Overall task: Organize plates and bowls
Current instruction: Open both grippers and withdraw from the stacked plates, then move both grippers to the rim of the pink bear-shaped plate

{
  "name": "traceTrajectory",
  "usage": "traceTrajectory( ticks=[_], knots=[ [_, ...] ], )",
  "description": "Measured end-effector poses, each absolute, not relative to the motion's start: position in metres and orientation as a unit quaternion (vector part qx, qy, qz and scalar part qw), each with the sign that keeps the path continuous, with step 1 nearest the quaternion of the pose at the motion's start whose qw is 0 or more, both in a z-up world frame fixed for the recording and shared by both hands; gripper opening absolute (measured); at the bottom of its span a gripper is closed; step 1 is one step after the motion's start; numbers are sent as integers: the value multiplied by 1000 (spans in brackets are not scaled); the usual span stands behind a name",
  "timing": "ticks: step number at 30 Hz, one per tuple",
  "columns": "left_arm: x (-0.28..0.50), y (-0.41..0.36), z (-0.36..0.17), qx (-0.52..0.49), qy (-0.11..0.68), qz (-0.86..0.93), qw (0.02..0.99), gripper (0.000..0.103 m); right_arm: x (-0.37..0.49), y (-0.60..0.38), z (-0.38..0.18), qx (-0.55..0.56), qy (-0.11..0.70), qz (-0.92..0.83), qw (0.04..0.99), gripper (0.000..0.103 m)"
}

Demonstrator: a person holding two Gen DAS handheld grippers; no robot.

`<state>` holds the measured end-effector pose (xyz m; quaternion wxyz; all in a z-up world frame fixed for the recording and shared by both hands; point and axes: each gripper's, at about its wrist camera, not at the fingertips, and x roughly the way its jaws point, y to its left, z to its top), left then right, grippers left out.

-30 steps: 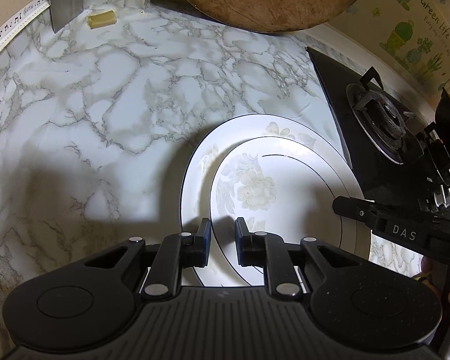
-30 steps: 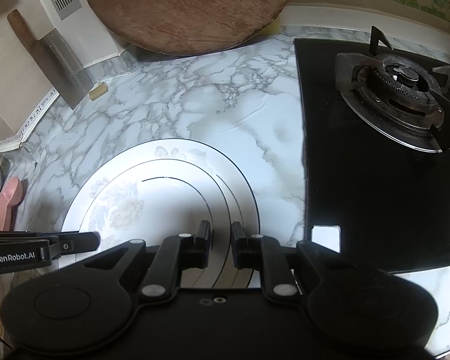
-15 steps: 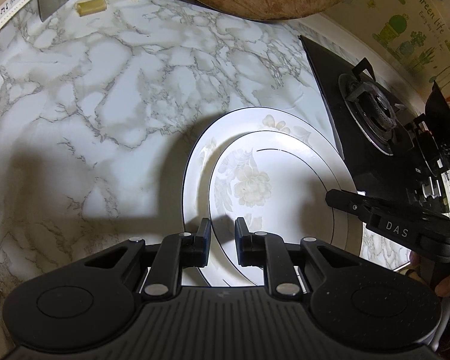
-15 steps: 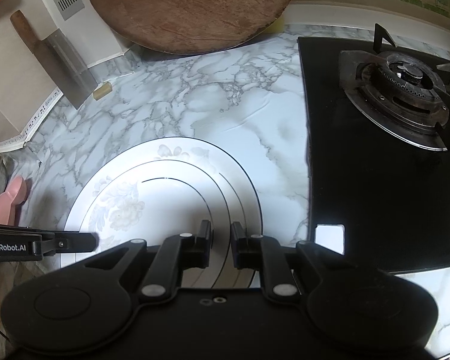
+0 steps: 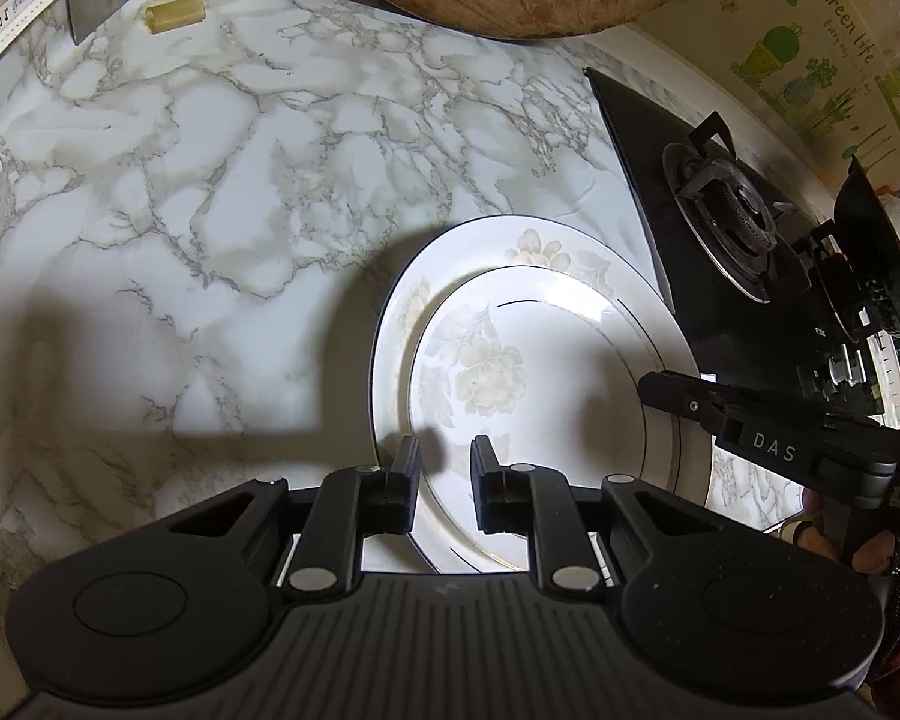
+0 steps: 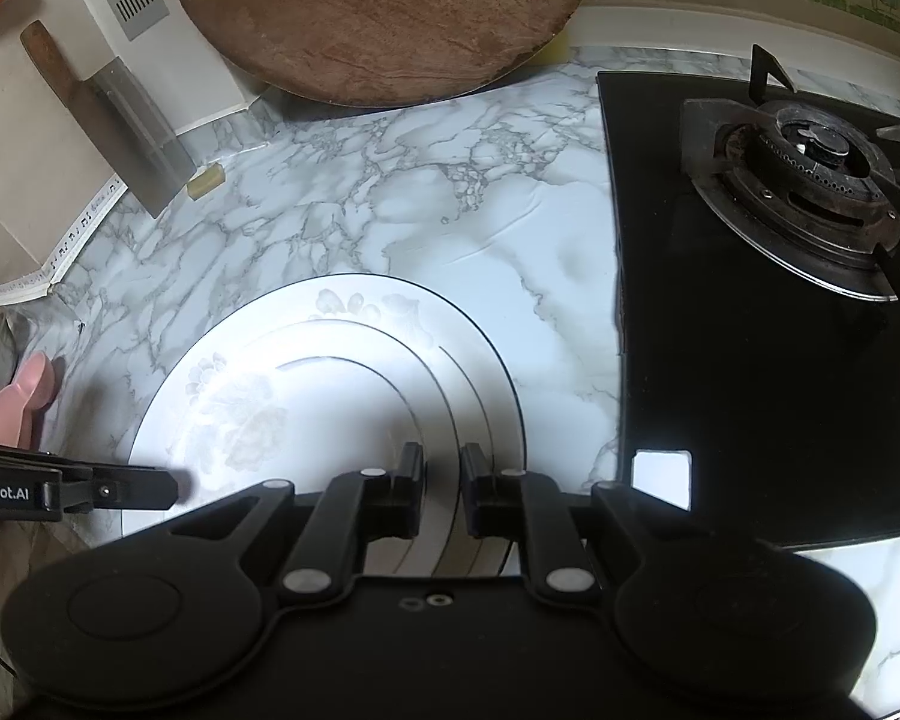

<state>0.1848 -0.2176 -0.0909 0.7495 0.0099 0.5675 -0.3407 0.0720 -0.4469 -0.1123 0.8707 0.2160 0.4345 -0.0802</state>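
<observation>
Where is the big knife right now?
In the right wrist view the cleaver is at the far left, leaning against the wall with its blade tip on the marble counter, beside a small yellow block and left of the round wooden board.

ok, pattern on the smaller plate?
Smaller white plate: pale beige flower print, thin dark line round the rim. Clearest in the left wrist view.

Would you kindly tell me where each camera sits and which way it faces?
Left wrist: on the left hand-held gripper, looking down at stacked plates; the right hand-held gripper enters from the right.
Right wrist: on the right hand-held gripper, over the same plates' stove side; fingers show at left.
Shared: plates, marble counter, stove, cutting board.
</observation>
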Motion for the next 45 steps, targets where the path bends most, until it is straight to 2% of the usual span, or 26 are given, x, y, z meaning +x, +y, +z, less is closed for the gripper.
traceTrajectory(
  ticks=[8,16,17,19,21,34,37,39,40,41,42,45],
  knots=[
    [172,-215,-82,35,543,-348,764,18,72,-442,-110,199,435,-85,874,16],
    [154,-201,-62,50,490,-341,801,19,62,-426,-81,149,400,-85,900,16],
    [152,-199,-59,52,482,-339,806,21,61,-423,-76,141,395,-84,904,16],
    [149,-193,-53,52,468,-334,816,35,58,-416,-68,125,384,-81,911,16],
    [145,-186,-45,48,450,-326,830,58,57,-408,-60,110,373,-77,918,17],
    [127,-121,-11,46,380,-272,883,64,59,-354,-17,77,294,-40,952,19],
    [126,-99,-8,43,373,-250,893,75,61,-336,-10,59,271,-22,961,22],
    [126,-83,-7,34,370,-235,898,77,64,-323,-7,48,261,-4,964,30],
    [127,-75,-6,30,370,-226,901,77,65,-317,-5,44,256,7,966,49],
    [128,-67,-6,28,370,-218,903,77,67,-310,-3,40,255,18,966,82],
    [129,-59,-6,26,370,-211,905,77,69,-303,-1,37,255,27,966,101],
    [135,-35,-6,25,373,-183,909,77,81,-280,1,30,253,46,966,100]
  ],
)
